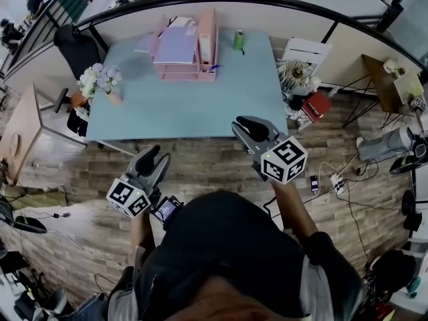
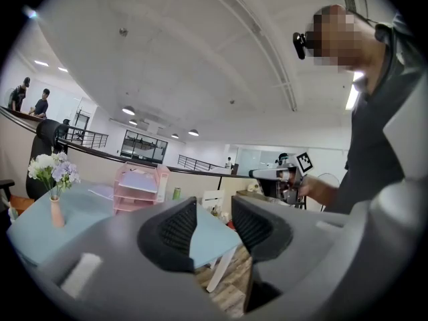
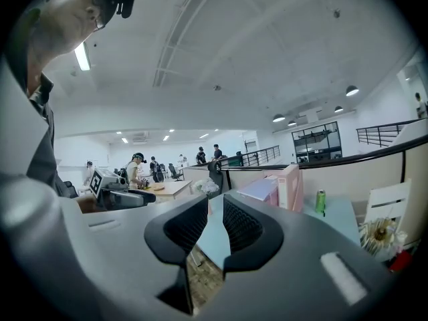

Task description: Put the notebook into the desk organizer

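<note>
A pink desk organizer [image 1: 190, 45] stands at the far side of the light blue table [image 1: 194, 105]. A lavender notebook [image 1: 175, 44] lies on its top tier, and a paler booklet [image 1: 144, 43] lies on the table just left of it. Both grippers hang over the wooden floor, short of the table's near edge and far from the organizer. My left gripper [image 1: 152, 154] and right gripper [image 1: 249, 124] have their jaws drawn together to a narrow slit, with nothing between them. In the gripper views the organizer [image 2: 137, 189] [image 3: 284, 186] shows small and distant beyond the left gripper [image 2: 214, 212] and right gripper [image 3: 215, 209].
A green bottle [image 1: 239, 40] stands right of the organizer. A vase of flowers [image 1: 100, 80] sits at the table's left edge. A black office chair [image 1: 77, 45] is at the back left. A white chair [image 1: 304, 49], a red item [image 1: 315, 105] and cables lie right of the table.
</note>
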A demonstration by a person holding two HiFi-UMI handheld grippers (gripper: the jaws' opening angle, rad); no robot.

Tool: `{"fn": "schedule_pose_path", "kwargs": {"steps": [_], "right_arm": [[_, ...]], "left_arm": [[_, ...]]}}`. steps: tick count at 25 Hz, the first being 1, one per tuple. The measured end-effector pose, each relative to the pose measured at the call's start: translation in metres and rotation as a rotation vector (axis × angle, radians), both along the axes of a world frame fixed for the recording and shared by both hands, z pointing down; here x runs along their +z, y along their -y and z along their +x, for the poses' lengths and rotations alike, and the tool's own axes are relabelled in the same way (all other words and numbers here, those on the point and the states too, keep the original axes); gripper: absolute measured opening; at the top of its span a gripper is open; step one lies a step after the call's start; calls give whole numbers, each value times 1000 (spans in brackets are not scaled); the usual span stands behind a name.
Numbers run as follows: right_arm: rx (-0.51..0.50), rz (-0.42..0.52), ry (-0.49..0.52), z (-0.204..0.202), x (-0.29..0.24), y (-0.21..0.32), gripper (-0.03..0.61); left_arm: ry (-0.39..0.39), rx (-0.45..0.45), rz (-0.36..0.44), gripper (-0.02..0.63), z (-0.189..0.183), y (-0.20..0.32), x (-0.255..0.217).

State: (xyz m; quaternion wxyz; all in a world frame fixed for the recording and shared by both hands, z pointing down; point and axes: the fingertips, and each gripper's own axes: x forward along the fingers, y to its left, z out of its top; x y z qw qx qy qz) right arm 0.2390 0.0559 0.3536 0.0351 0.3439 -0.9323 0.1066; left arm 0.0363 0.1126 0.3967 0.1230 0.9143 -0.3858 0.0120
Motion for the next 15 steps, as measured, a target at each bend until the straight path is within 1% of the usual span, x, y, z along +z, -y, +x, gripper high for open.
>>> {"fn": "schedule_pose_path", "kwargs": {"steps": [4, 7, 15], "right_arm": [[13, -14, 7, 16, 8, 5, 52], [20, -29, 5, 18, 14, 10, 52], [36, -43, -9, -9, 15, 22, 52]], "left_arm": [[11, 13, 1, 169, 12, 7, 2], [16, 16, -3, 169, 12, 14, 1], [-4, 46, -31, 169, -10, 28, 11]]}}
